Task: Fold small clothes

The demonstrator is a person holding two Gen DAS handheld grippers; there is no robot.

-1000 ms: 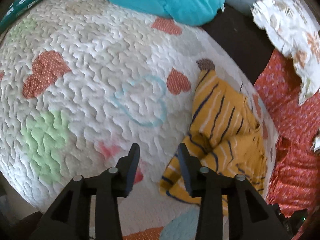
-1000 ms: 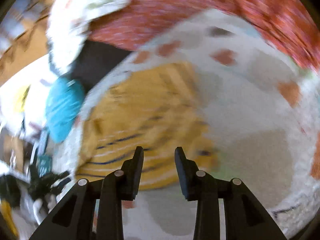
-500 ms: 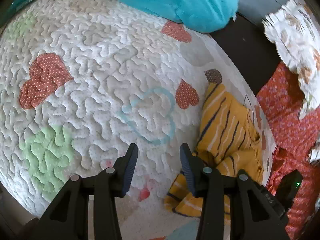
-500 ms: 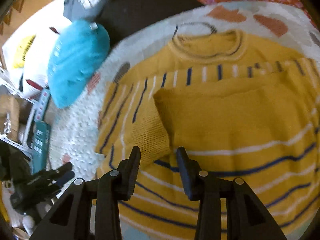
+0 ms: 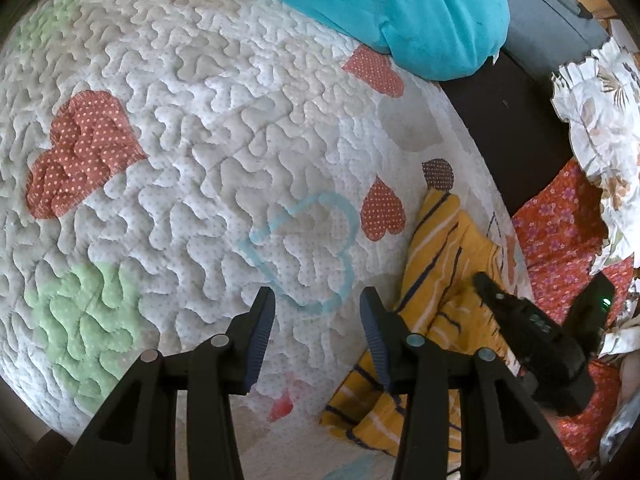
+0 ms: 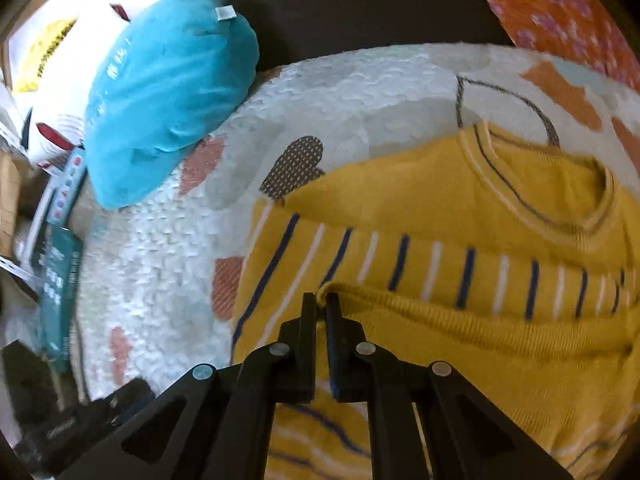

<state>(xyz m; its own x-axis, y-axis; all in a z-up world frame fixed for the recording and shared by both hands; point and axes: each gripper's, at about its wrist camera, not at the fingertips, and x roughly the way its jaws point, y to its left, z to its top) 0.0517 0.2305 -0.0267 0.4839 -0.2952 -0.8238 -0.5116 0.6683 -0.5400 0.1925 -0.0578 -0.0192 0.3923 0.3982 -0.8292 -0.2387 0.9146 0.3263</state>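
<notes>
Quilted white bedding with heart patches, the quilt (image 5: 208, 128), carries everything. At its far edge lies a teal cushion (image 5: 400, 12); an orange floral cloth (image 5: 560, 236) hangs past its right edge.

By that right edge lies the sweater (image 6: 460, 208), mustard knit with navy and white stripes, collar toward the far edge and one sleeve folded across the chest.

The right gripper (image 6: 319, 300) has just been closing and now pinches the corner of a folded-over flap of the knit between its pads. The left gripper (image 5: 316, 332) hovers over bare quilt just beside the sweater, its jaws apart with nothing between them.

Such knit looks soft, light and floppy: it will sag and stretch from a single pinch. Taking hold at hems, cuffs or fold corners, one gripper at each end of an edge, should keep the fold straight.
</notes>
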